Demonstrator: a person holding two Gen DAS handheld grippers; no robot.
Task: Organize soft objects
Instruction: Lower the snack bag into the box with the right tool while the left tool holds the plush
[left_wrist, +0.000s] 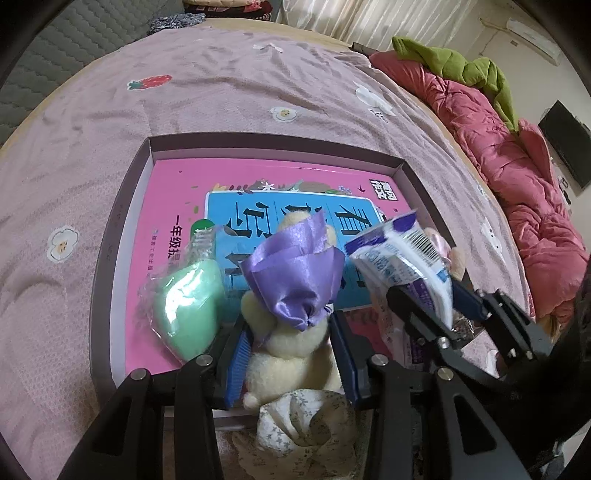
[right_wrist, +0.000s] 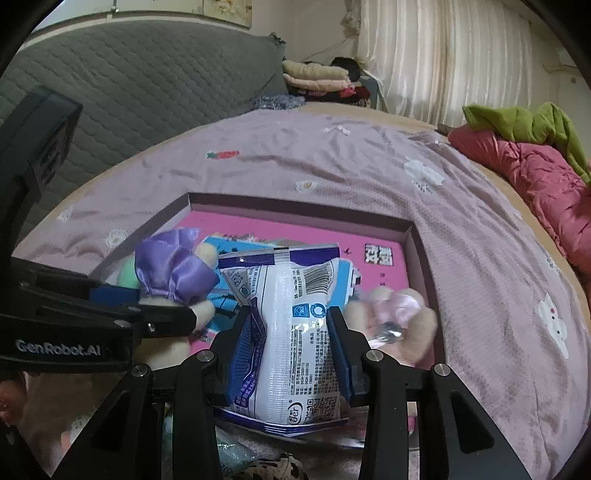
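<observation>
My left gripper (left_wrist: 290, 343) is shut on a cream plush toy (left_wrist: 291, 354) with a purple satin bow (left_wrist: 295, 273), held over the near part of a shallow box (left_wrist: 122, 206). My right gripper (right_wrist: 291, 339) is shut on a white and purple tissue pack (right_wrist: 288, 332), held over the same box (right_wrist: 417, 240). The tissue pack (left_wrist: 402, 258) and right gripper also show at the right of the left wrist view. The plush toy (right_wrist: 173, 269) and left gripper show at the left of the right wrist view. A second plush with a pink bow (right_wrist: 399, 314) lies in the box's right corner.
A pink book (left_wrist: 177, 195) covers the box floor. A green wrapped sponge (left_wrist: 188, 306) lies at its left. A floral cloth bundle (left_wrist: 306, 424) is below the left gripper. The box sits on a lilac bedsheet (left_wrist: 221, 85). A red quilt (left_wrist: 517, 177) with green cloth lies right.
</observation>
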